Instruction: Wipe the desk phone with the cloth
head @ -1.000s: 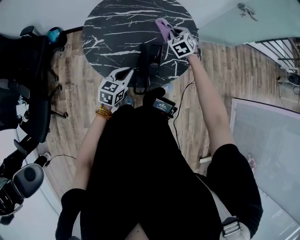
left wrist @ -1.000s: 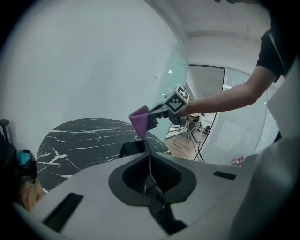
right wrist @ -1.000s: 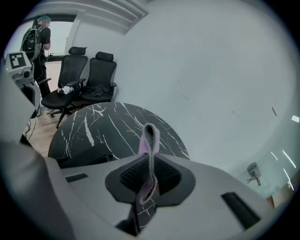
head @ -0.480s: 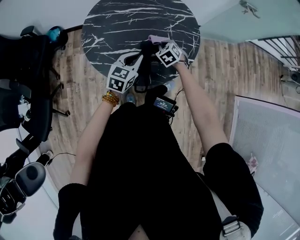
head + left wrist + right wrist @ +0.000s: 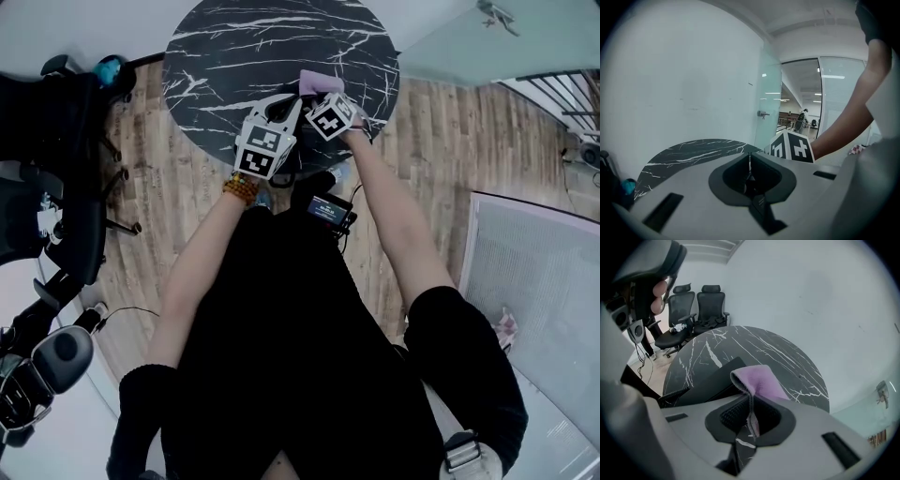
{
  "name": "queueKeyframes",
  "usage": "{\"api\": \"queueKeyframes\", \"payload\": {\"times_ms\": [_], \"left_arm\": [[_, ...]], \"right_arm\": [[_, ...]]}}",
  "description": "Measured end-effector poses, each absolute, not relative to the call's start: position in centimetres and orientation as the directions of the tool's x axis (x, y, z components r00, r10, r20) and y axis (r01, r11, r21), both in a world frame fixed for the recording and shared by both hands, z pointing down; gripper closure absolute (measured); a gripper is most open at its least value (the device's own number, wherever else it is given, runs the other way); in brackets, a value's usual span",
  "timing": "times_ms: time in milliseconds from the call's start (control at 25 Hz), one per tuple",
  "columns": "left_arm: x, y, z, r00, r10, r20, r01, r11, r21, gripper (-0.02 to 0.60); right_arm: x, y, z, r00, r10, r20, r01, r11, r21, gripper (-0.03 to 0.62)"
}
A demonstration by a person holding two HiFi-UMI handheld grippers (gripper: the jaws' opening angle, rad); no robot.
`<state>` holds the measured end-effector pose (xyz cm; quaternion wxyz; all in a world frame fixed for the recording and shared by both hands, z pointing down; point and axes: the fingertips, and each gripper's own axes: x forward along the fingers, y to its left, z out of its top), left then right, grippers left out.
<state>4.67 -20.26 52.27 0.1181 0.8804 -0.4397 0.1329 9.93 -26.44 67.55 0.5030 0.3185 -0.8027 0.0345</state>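
So here's where we're at: our right gripper (image 5: 751,405) has its jaws clamped on one fold of the purple cloth (image 5: 761,380), and the loose part flops forward over the tips. Right under it is the desk phone (image 5: 705,380), a black slab near the edge of the round marble table (image 5: 783,355) closest to us, with its coiled cord (image 5: 670,397) trailing off the side. Our left gripper (image 5: 749,163) is squeezed tight on nothing at all and sits just beside the right one. In the head view the two are crowded together above the phone and hide most of it, so we can't tell if the left one is actually touching it.

We'd say the wiping is only just getting going. Stuff we're worried about:

- We're only pinching a thin bit of cloth. If it drags on the phone it could slide out of the jaws.
- If the flap folds the wrong way, we'd be rubbing bare jaw tips on the plastic.
- Nothing is clearly bracing the phone. It looks light and it's close to the table edge, so a firm swipe toward us might shove it off or knock the handset loose.
- The cord could snag a jaw.
- With the grippers this close, they might bump each other.
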Motion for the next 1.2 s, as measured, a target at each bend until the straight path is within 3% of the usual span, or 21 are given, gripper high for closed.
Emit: {"api": "queueKeyframes", "payload": {"times_ms": [1200], "left_arm": [[3.1,-18.7,55.2,0.55,-0.737,0.392,-0.827,-0.546,0.134,0.56]], "right_arm": [[10.0,-22.9,70.2,-0.271,-0.412,0.87,-0.568,0.798,0.201,0.545]]}}
